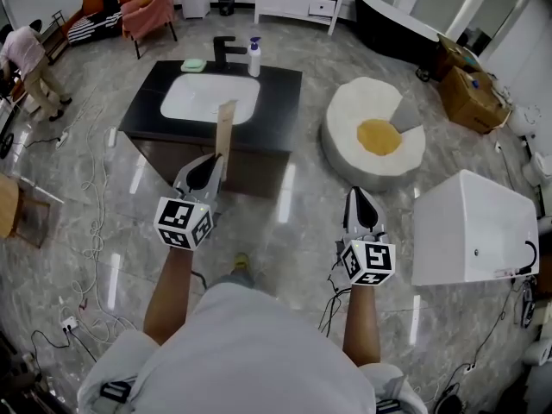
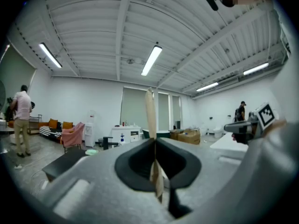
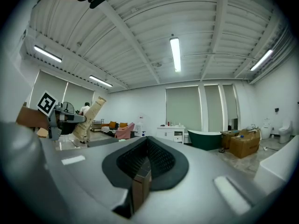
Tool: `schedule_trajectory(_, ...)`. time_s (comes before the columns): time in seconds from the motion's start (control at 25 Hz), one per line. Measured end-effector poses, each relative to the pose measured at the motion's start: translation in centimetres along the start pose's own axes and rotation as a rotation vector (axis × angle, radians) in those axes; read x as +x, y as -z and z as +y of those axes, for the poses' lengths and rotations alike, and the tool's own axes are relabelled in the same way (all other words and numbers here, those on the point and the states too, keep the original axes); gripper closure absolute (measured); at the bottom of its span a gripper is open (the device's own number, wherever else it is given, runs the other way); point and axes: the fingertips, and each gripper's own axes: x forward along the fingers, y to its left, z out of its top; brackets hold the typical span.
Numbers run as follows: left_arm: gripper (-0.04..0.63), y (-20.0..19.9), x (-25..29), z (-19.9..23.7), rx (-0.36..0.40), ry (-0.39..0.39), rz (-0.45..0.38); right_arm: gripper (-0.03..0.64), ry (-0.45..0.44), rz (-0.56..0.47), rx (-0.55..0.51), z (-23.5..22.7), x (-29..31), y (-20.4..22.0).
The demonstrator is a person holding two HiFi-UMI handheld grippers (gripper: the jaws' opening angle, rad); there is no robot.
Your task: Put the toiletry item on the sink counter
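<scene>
Two grippers are showing at lower centre, left gripper (image 1: 207, 169) and right gripper (image 1: 359, 198). One tan tube (image 1: 225, 128), one sink counter (image 1: 280, 102), one faucet (image 1: 226, 50), one pump bottle (image 1: 254, 59) and one green dish (image 1: 192, 65) are showing above them; one person (image 1: 26, 54) is standing upper left.

Head view steeply down; gripper views forward (share white cabinet (image 2: 127, 134)).

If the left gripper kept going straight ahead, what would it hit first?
Probably the sink counter, with the tube in the left gripper touching first; its height is unclear, so it might pass above.
</scene>
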Motion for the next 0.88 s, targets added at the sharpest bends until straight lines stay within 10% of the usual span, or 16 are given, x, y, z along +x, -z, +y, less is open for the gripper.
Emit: schedule_trajectory(0.88,0.593,1.9,15.0,15.7,-0.065,0.075,0.035,0.614,0.077,0.043,-0.001,0.5,20.4,-0.1)
